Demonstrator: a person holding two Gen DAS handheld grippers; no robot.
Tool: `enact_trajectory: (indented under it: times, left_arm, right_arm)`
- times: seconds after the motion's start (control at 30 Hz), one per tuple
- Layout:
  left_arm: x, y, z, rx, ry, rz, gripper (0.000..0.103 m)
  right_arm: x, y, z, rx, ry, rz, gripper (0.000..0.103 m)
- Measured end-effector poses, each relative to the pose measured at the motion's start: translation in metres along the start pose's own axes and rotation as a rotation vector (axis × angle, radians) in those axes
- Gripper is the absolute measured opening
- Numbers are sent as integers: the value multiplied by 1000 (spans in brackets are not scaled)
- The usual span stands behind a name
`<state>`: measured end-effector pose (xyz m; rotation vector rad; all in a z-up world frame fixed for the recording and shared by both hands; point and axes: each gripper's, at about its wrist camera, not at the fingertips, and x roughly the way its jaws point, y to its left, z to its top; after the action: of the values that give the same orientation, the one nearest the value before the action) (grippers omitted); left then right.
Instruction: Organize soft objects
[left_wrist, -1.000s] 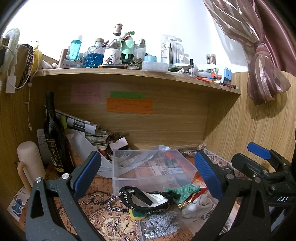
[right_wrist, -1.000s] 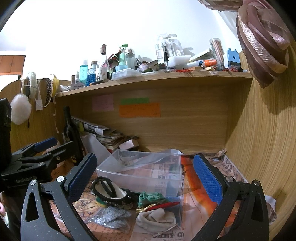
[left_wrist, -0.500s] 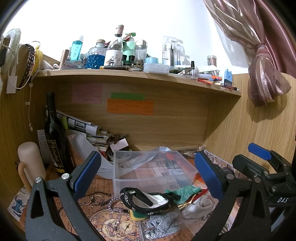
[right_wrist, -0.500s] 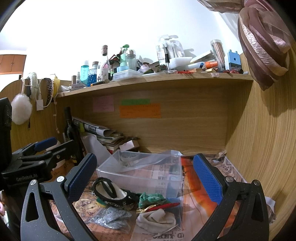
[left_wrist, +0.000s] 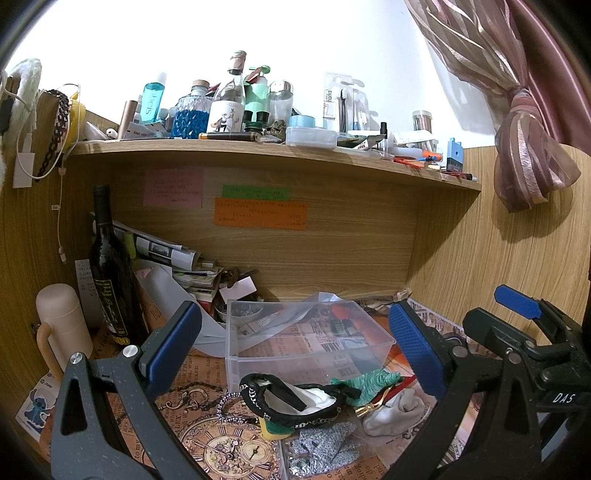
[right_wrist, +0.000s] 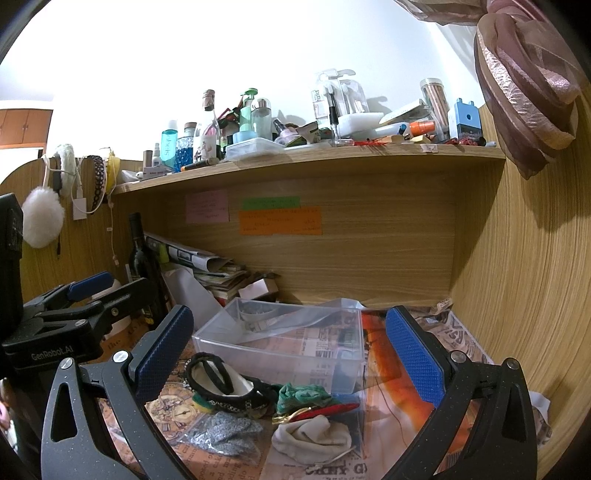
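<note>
Fingers of my left gripper and right gripper gape wide, empty; I'd pinch the cream cloth first, then bin it.

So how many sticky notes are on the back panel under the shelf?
3: pink paper note at left, green strip note in the middle, orange rectangular note directly below it.

"GenRobot.AI" on left hand-held gripper; "DAS" on right hand-held gripper
</note>
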<state>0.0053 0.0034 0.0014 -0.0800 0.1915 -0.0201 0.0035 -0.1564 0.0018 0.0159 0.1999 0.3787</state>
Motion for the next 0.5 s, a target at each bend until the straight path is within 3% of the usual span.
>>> enact_trajectory:
  times: [0.5]
  left_arm:
    - [2,0,-2,1,9,1,103]
  right_arm:
    - [2,0,-3,7,13,0,103]
